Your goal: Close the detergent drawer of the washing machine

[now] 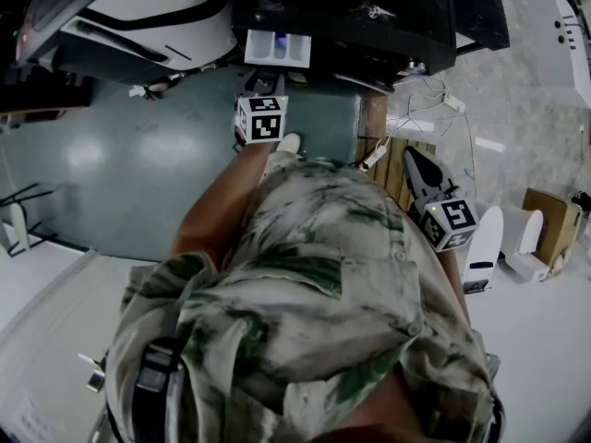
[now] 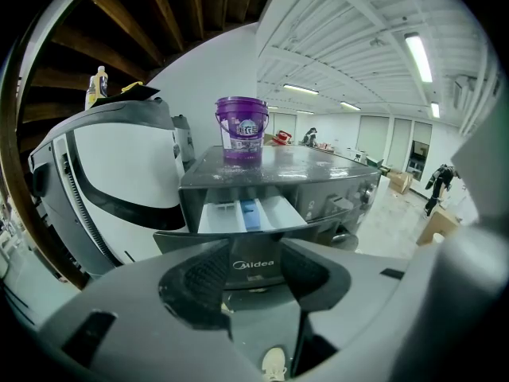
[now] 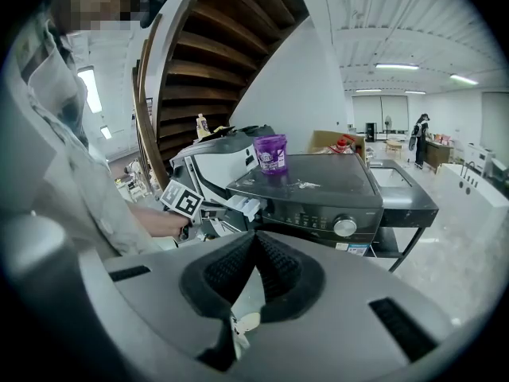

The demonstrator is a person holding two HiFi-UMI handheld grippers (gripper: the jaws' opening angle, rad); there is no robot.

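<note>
Here, my left gripper (image 2: 254,251) has its fingers (image 2: 199,281) apart, and nothing is gripped between them. In the gap between them I see the dark front panel of the detergent drawer (image 2: 248,213), with a brand name printed on it. I cannot tell if the fingers touch this panel or only stand just before it.

The drawer is pulled out from the upper left part of the washing machine (image 2: 350,193). Its white compartments, with a blue one in the middle, are open to the view. A purple bucket (image 2: 241,130) stands upright on the top of the machine, behind the drawer.

My right gripper (image 3: 254,239) has its fingers closed, the tips pressed together, and it holds nothing. In the head view it hangs at my right side, well apart from the machine. Its own view shows the machine from the front, with a round knob (image 3: 344,227) on the dark control panel. There the drawer sticks out at the left of that panel, and the left gripper is just beside it.

In the head view I look steeply down over my patterned shirt (image 1: 314,284), and one light shoe (image 1: 289,143) shows on the grey-green floor (image 1: 120,164), below the left gripper.
</note>
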